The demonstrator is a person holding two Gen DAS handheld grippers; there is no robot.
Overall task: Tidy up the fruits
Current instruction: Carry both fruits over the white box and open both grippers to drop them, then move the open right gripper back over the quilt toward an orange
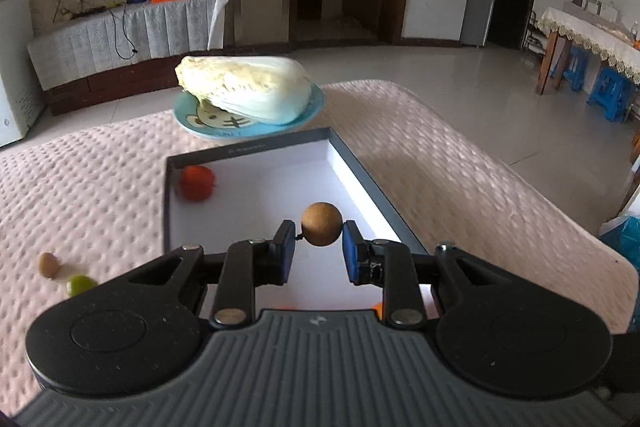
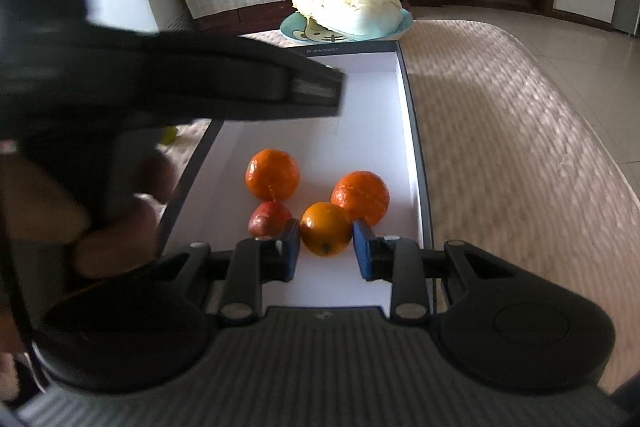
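Two small fruits are pinched: the left tool [image 1: 318, 247] grips a light, hard-shelled longan [image 1: 321, 224] across its middle above the white-lined box [image 1: 352, 183], while the right tool [image 2: 326, 247] clamps a smooth, firm orange [image 2: 325, 228] resting inside, likely to roll.

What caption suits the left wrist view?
Left gripper carries a brown longan over the white-lined box.
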